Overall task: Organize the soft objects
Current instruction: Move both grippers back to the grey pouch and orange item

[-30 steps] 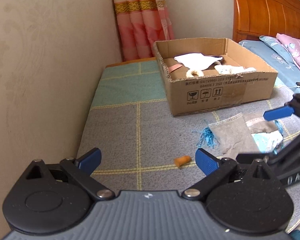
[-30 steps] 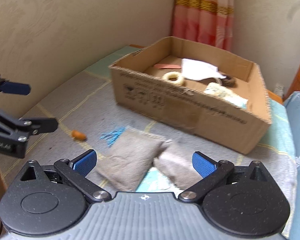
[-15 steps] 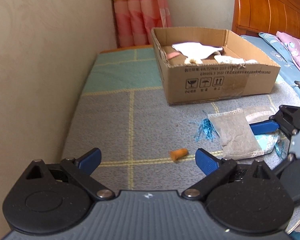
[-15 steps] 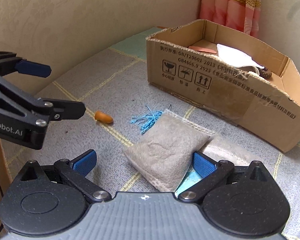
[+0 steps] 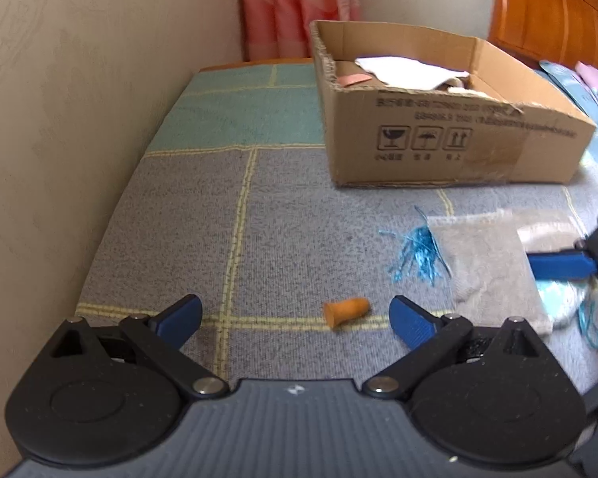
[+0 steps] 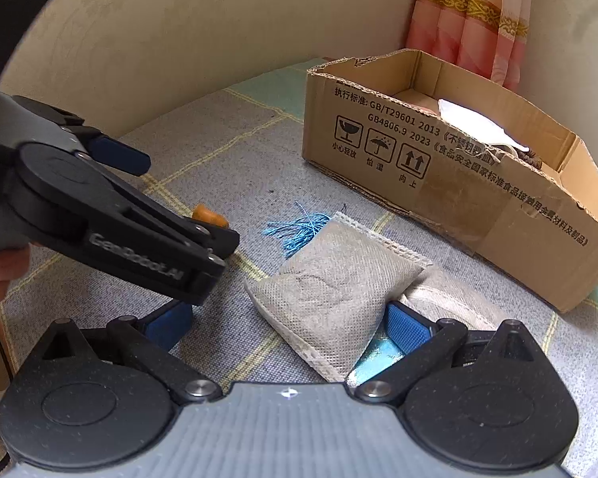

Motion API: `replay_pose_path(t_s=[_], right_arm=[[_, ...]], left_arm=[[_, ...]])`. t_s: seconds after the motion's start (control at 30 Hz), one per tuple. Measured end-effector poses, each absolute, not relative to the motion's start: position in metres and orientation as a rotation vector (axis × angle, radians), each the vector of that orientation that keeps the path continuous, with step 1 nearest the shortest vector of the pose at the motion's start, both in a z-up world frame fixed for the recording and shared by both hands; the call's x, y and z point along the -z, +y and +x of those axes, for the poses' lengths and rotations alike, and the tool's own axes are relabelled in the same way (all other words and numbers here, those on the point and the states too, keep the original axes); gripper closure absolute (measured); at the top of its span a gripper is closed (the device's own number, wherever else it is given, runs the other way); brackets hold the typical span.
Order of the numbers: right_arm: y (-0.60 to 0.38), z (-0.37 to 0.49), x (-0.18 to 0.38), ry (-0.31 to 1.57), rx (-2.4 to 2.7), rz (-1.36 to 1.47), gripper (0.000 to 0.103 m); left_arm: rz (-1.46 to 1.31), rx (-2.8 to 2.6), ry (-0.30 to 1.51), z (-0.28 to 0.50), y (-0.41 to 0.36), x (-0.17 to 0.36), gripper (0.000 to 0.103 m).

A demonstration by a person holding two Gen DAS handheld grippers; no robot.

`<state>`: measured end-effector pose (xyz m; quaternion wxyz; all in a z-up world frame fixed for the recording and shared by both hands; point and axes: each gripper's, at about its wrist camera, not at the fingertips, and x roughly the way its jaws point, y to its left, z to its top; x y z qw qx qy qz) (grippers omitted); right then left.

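Observation:
A grey mesh sachet (image 6: pixel 335 298) lies on the grey checked blanket (image 5: pixel 291 215), partly over a second sachet (image 6: pixel 450 298) and a light blue item (image 6: pixel 374 358). My right gripper (image 6: pixel 287 324) is open and low, with its fingers on either side of the near end of that sachet. A small orange foam piece (image 5: pixel 347 308) lies just ahead of my open left gripper (image 5: pixel 295 316), nearer its right finger. A blue tassel (image 5: pixel 416 253) lies beside the sachet. Behind stands the open cardboard box (image 5: pixel 458 147) holding white cloth (image 5: pixel 402 69).
A beige wall (image 5: pixel 79 119) runs along the left edge of the blanket. A pink curtain (image 5: pixel 299 4) hangs behind the box, with a wooden headboard (image 5: pixel 558 12) at the right. A hand (image 6: pixel 4 267) holds the left gripper close beside the right one.
Both grippers have dropped lower and moved forward. The right one now straddles the grey sachet, and the left one has come close to the orange piece and beside the right gripper.

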<state>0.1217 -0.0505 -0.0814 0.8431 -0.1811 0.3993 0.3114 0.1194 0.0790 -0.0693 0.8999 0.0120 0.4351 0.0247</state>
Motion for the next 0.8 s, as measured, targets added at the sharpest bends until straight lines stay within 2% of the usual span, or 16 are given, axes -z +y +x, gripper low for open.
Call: replay_pose_path(t_s=[0.2,0.3,0.37,0.47,0.57,0.8], right_arm=[[-0.054,0.118,0.082,0.828,-0.676,-0.385,0.000],[-0.058,0.115,0.084,0.818,-0.685,-0.384,0.000],[-0.060,0.112,0.084,0.812,-0.689,-0.384,0.000],[-0.061,0.111,0.084,0.808,-0.693,-0.383,0.000],[-0.063,0.110,0.083,0.806,-0.696,-0.383,0.000],[-0.063,0.110,0.083,0.799,-0.699,-0.381,0.000]], left_arm=[[-0.005,-0.117,0.890,0.115,0.083,0.070,0.005],[-0.002,-0.125,0.874,0.110,0.076,0.067,0.020],[-0.003,-0.112,0.870,0.108,0.070,0.064,0.039],[0.005,-0.103,0.870,0.108,0.061,0.062,0.058],[-0.001,-0.096,0.874,0.109,0.055,0.061,0.073],[-0.029,-0.068,0.868,0.108,0.054,0.061,0.082]])
